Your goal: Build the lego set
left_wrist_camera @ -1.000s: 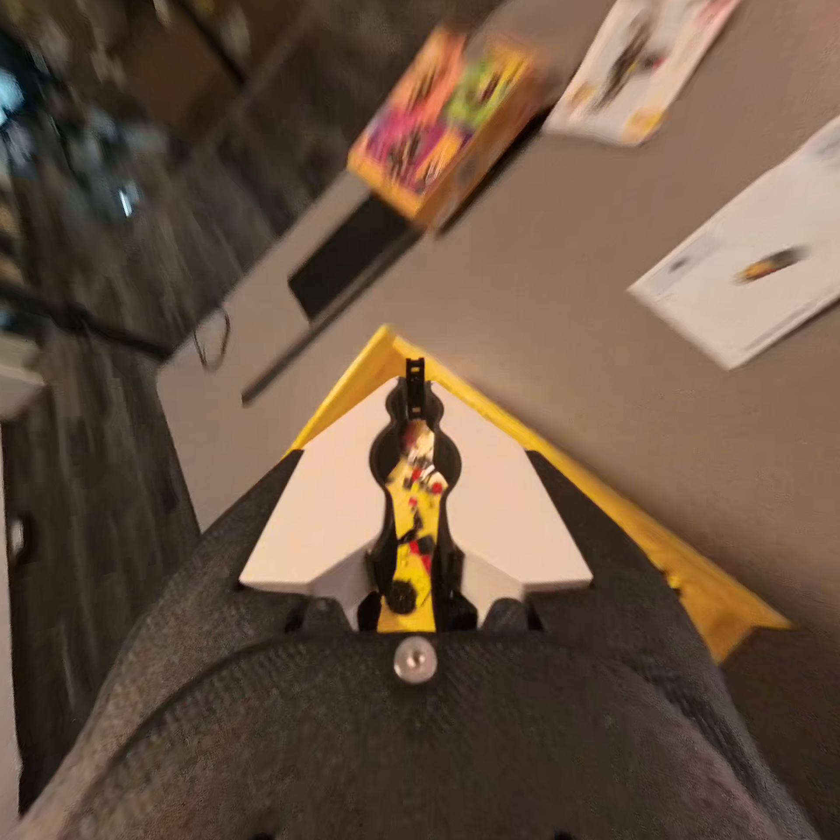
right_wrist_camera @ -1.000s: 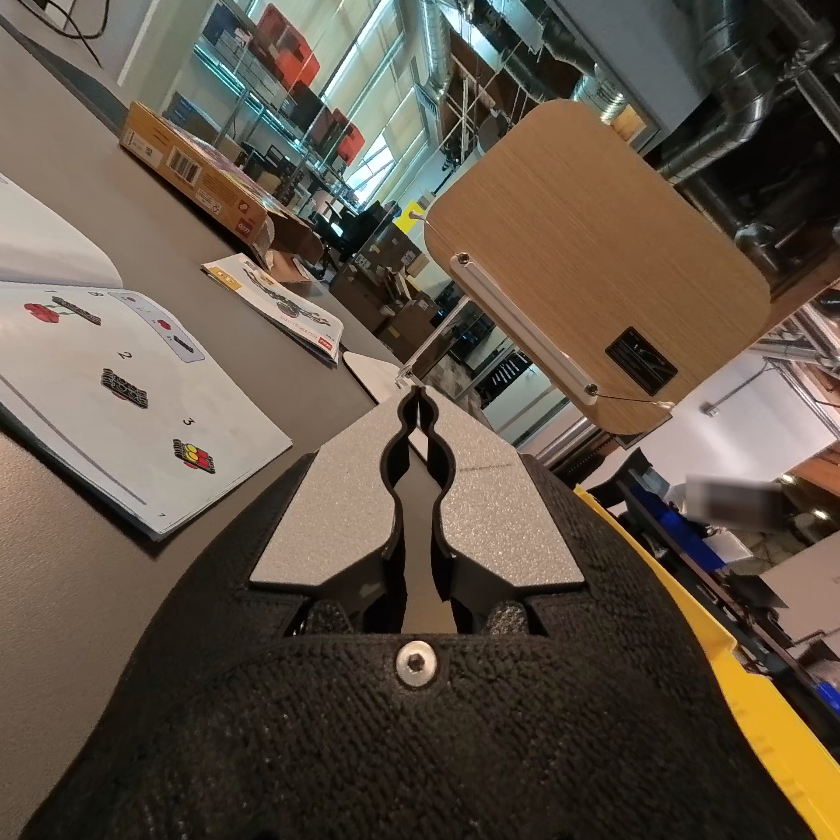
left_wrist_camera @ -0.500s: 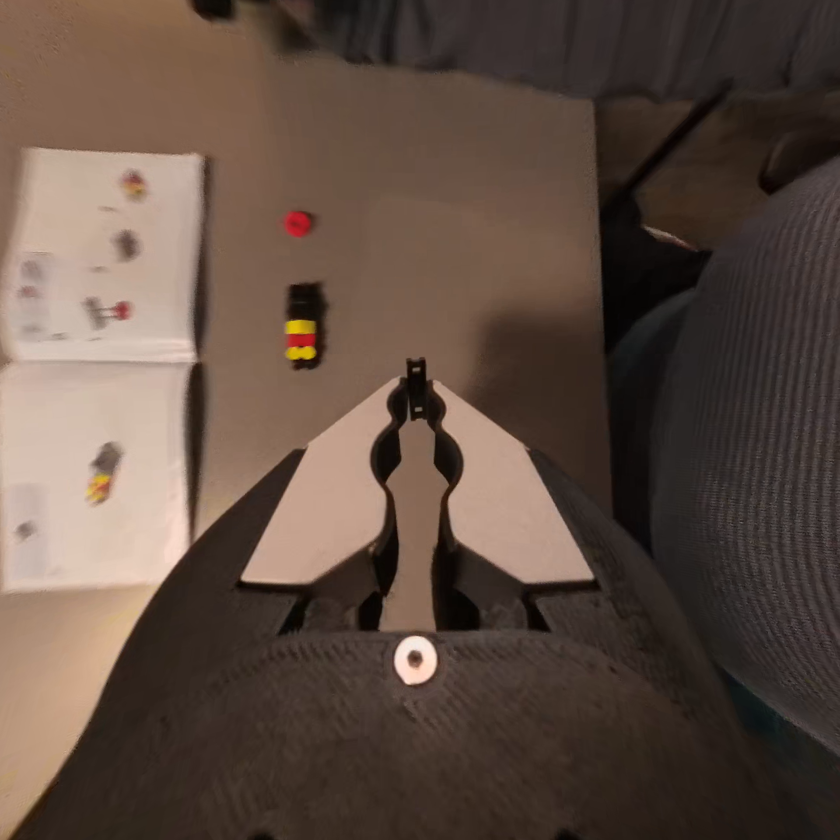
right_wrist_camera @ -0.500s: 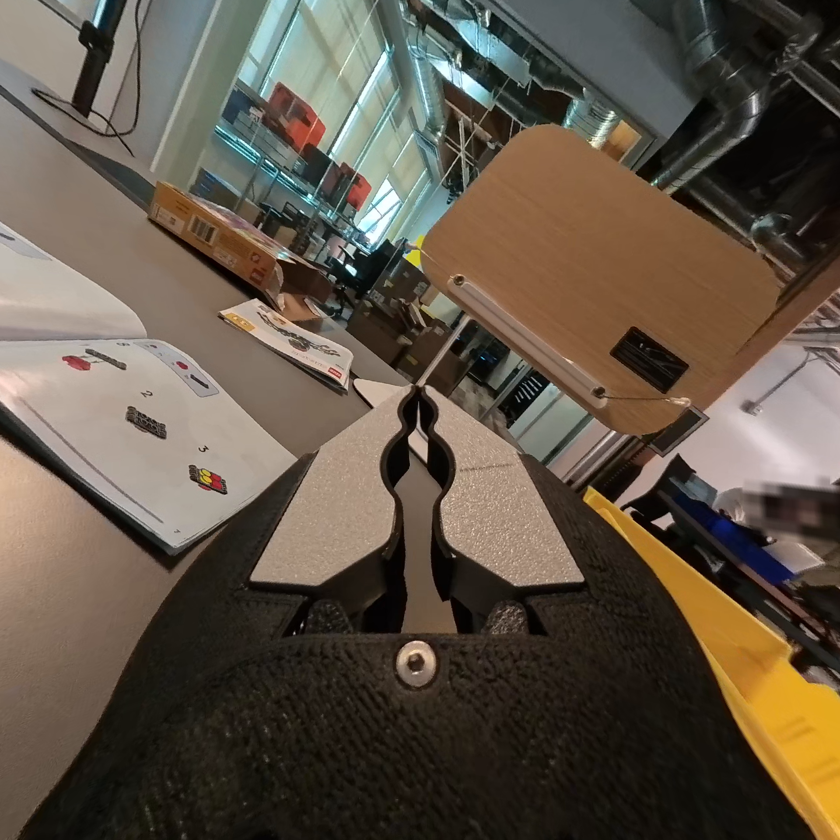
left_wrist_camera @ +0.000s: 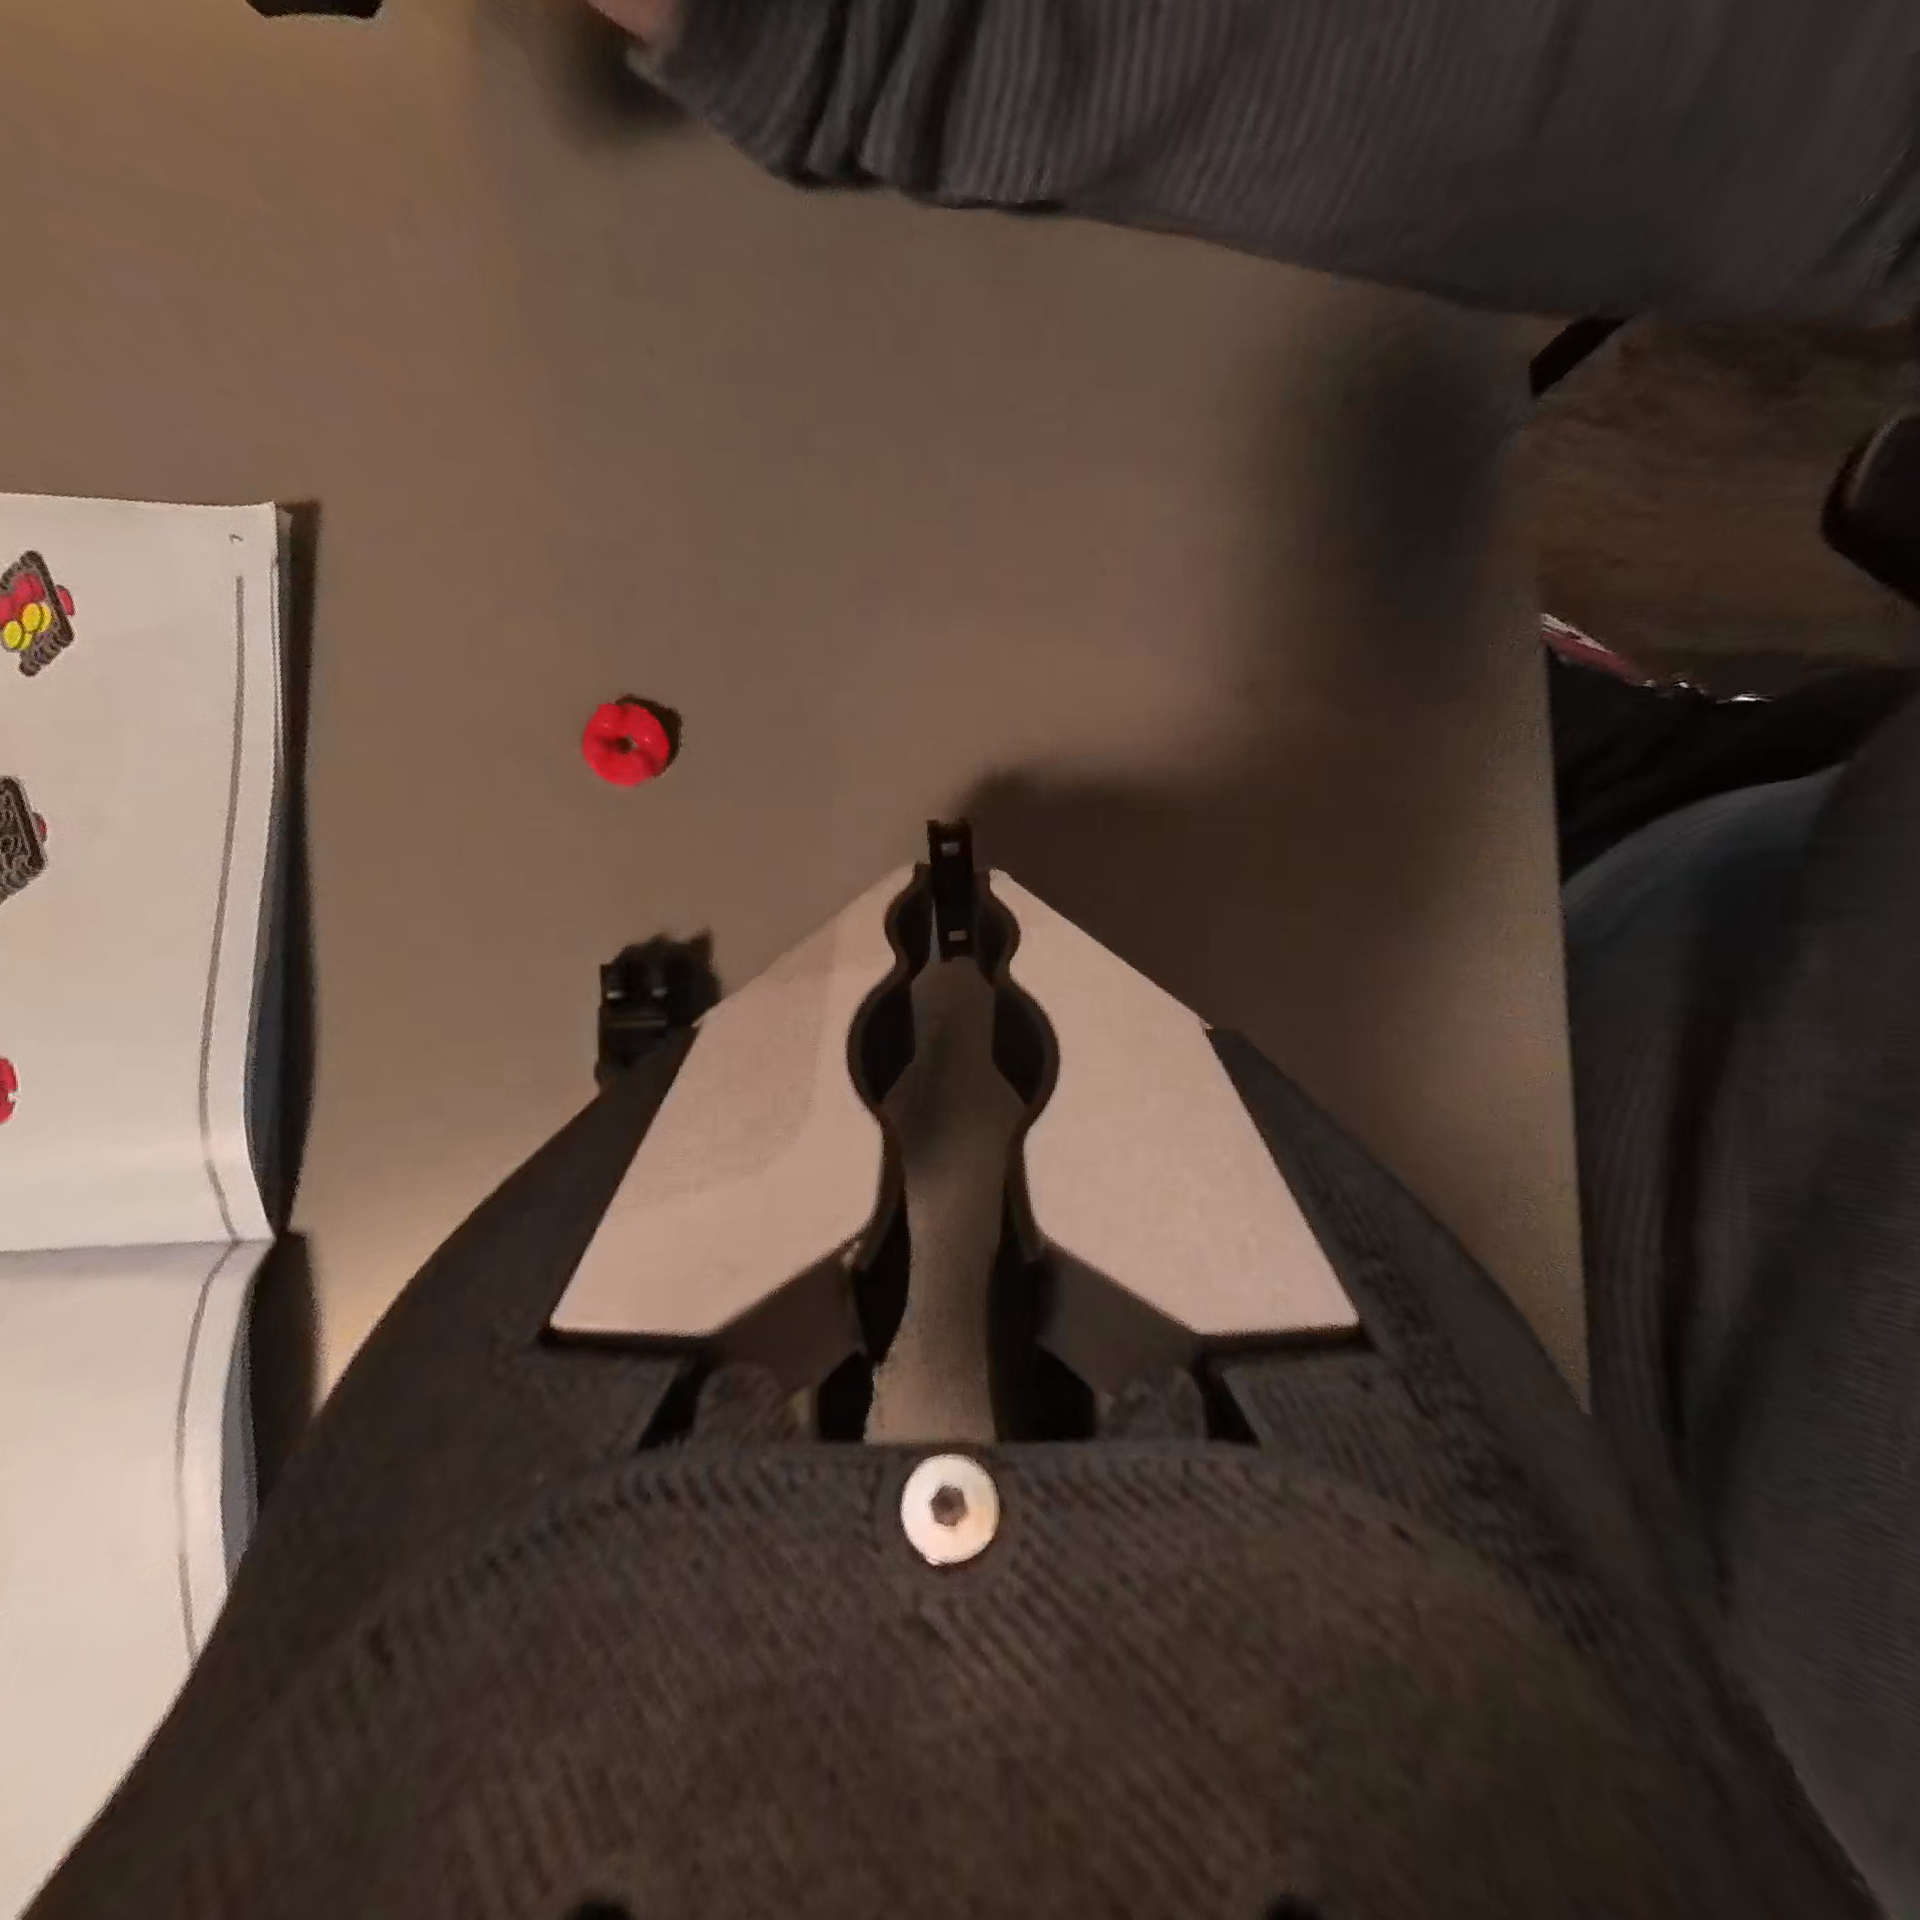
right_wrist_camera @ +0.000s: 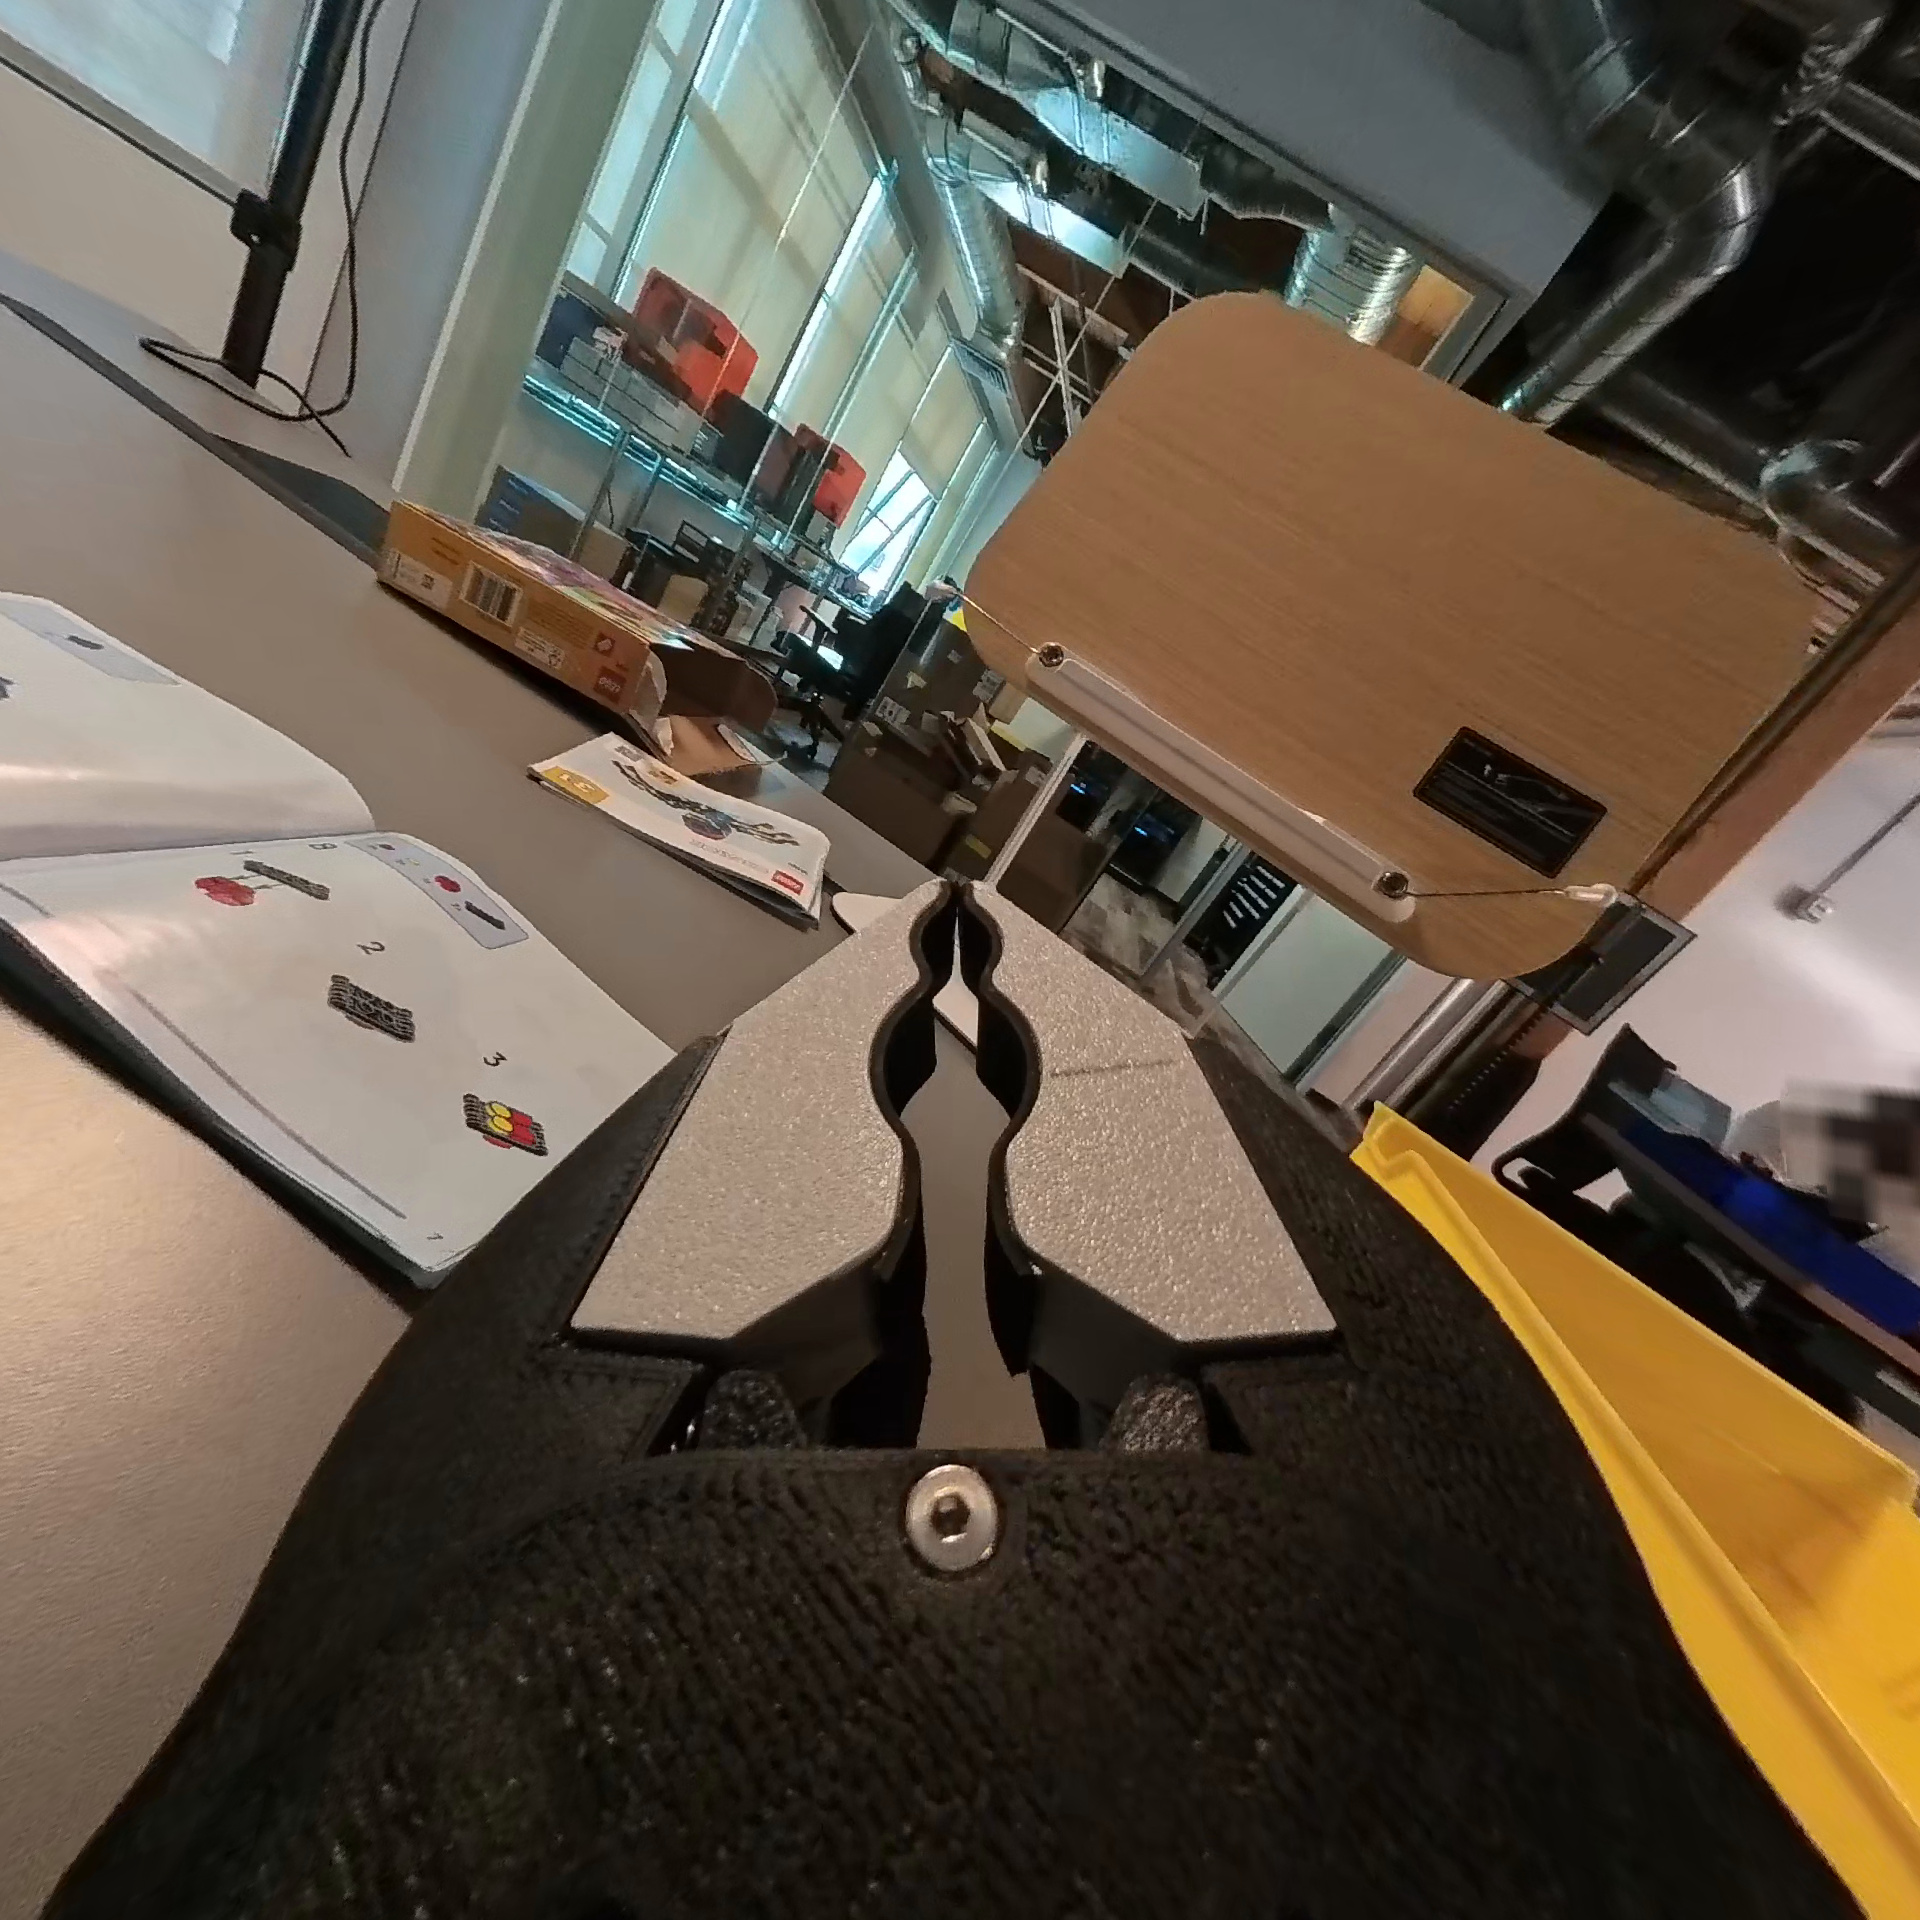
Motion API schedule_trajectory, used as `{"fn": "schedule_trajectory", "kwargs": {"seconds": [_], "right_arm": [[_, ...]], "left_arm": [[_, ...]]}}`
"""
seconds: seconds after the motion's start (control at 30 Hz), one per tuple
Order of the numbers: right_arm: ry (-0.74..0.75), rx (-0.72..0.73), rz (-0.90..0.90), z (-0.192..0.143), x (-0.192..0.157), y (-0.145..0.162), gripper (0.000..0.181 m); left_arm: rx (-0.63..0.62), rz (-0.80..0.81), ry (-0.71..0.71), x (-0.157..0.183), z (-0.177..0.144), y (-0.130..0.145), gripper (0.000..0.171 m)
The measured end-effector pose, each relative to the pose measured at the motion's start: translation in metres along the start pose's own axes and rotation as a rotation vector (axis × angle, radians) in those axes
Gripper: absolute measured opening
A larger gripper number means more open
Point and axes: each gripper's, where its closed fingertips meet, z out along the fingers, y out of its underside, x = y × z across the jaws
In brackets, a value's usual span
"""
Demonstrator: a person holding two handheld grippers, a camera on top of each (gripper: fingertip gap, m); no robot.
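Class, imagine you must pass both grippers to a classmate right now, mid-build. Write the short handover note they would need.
Left gripper: shut on a small black piece, held above the table.
Right gripper: shut, empty, low over the table beside the yellow bin.
Parts: a red round piece lies loose on the table; the black assembly sits just left of the left gripper, partly hidden by it. The open instruction booklet lies to the left; the box and a second booklet lie farther back.
Done: only a small start, as far as shows.
Left: fit the held piece and the red one, then go on by the booklet.
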Motion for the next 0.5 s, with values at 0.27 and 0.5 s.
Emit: {"fn": "schedule_trajectory", "kwargs": {"seconds": [0.27, 0.5], "right_arm": [[-0.013, 0.003, -0.005, 0.001, -0.003, -0.001, 0.0], [-0.014, 0.001, 0.003, 0.002, -0.002, 0.0, 0.0]], "left_arm": [[-0.059, -0.01, -0.036, -0.007, 0.014, 0.0, 0.007], [-0.006, -0.013, -0.055, -0.008, 0.017, -0.006, 0.029]]}}
